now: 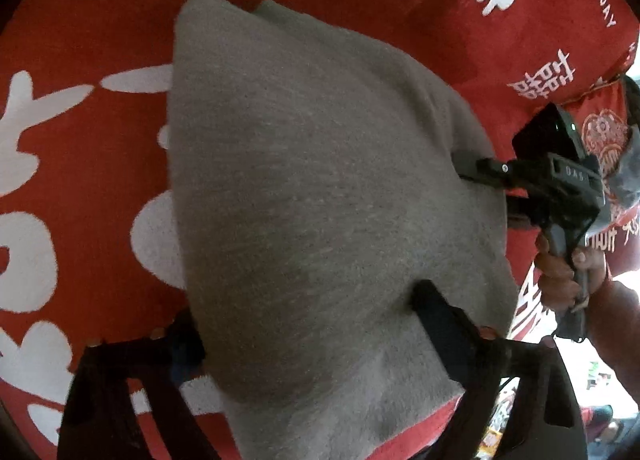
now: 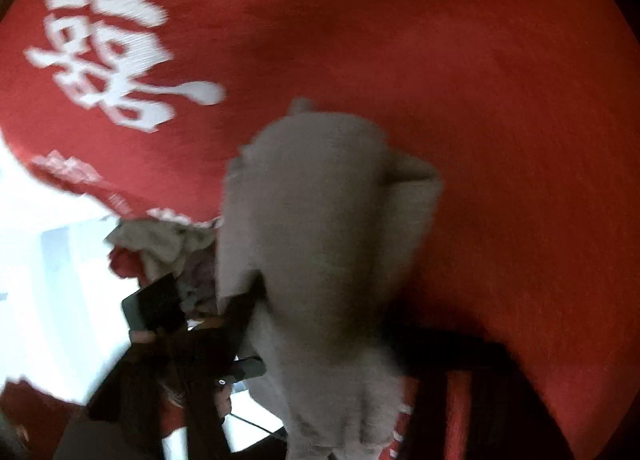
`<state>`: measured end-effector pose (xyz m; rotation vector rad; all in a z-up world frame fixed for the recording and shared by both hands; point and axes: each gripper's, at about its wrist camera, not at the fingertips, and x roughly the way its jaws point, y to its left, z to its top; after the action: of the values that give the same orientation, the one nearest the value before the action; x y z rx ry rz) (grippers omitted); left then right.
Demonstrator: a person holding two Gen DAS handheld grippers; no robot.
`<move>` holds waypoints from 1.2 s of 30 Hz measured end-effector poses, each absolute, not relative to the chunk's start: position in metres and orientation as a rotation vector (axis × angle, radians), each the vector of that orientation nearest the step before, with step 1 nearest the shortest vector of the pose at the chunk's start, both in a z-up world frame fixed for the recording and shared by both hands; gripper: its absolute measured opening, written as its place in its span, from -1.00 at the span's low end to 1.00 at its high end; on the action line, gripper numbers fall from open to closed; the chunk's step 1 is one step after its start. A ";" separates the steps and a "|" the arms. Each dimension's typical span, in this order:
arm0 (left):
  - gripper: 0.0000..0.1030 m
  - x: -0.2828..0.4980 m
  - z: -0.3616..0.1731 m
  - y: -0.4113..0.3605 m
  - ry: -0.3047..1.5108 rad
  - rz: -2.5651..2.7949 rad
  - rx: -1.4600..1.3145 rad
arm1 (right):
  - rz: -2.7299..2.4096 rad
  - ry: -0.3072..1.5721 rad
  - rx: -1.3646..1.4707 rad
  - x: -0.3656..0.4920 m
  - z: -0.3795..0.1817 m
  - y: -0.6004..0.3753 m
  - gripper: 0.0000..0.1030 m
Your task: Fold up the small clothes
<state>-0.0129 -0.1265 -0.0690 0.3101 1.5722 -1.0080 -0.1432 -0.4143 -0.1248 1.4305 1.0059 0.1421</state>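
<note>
A small grey knit garment [image 1: 320, 188] hangs stretched above a red cloth [image 1: 100, 20] with white characters. My left gripper [image 1: 308, 312] is shut on its near edge, with the cloth draped over the fingers [image 1: 436, 312]. My right gripper [image 1: 464, 164] comes in from the right and is shut on the garment's right edge. In the right wrist view the same grey garment [image 2: 320, 240] hangs in front of the camera, pinched by my right gripper [image 2: 320, 340]. The left gripper [image 2: 240, 300] holds its left corner there. That view is motion-blurred.
The red cloth [image 2: 480, 100] covers the whole surface under the garment. A heap of other small clothes [image 2: 160, 244] lies at its edge. A person's hand [image 1: 568, 272] grips the right gripper's handle. A bright floor area [image 2: 48, 260] lies beyond the cloth edge.
</note>
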 end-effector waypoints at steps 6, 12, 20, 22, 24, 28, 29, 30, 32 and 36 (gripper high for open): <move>-0.01 0.000 -0.042 -0.096 1.540 -1.050 0.241 | 0.114 0.898 1.474 -0.151 -0.096 -0.400 -0.34; -0.01 -0.010 -0.009 -0.071 1.498 -1.104 0.192 | 0.138 0.843 1.493 -0.156 -0.055 -0.375 -0.34; -0.01 -0.005 0.026 0.011 1.462 -1.099 0.172 | 0.170 0.845 1.475 -0.155 -0.012 -0.322 -0.34; -0.01 0.000 0.028 0.038 1.463 -1.078 0.177 | 0.184 0.846 1.483 -0.158 -0.011 -0.305 -0.34; -0.01 0.007 0.027 0.066 1.470 -1.053 0.179 | 0.193 0.850 1.490 -0.153 -0.011 -0.284 -0.34; -0.01 0.005 0.010 0.071 1.472 -0.996 0.190 | 0.208 0.866 1.497 -0.135 -0.023 -0.241 -0.34; -0.01 0.007 0.005 0.075 1.470 -0.986 0.193 | 0.206 0.872 1.491 -0.130 -0.027 -0.233 -0.34; -0.01 0.009 -0.002 0.080 1.468 -0.969 0.197 | 0.202 0.880 1.482 -0.123 -0.032 -0.224 -0.34; 0.00 0.015 -0.020 0.090 1.476 -0.924 0.209 | 0.187 0.903 1.468 -0.116 -0.044 -0.214 -0.34; 0.16 0.024 -0.036 0.106 1.475 -0.860 0.208 | 0.093 0.995 1.386 -0.104 -0.063 -0.205 -0.25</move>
<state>0.0243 0.1060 -0.0363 0.2076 1.4749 -0.8603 -0.1039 -0.2053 -0.0631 1.3861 0.9945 0.0928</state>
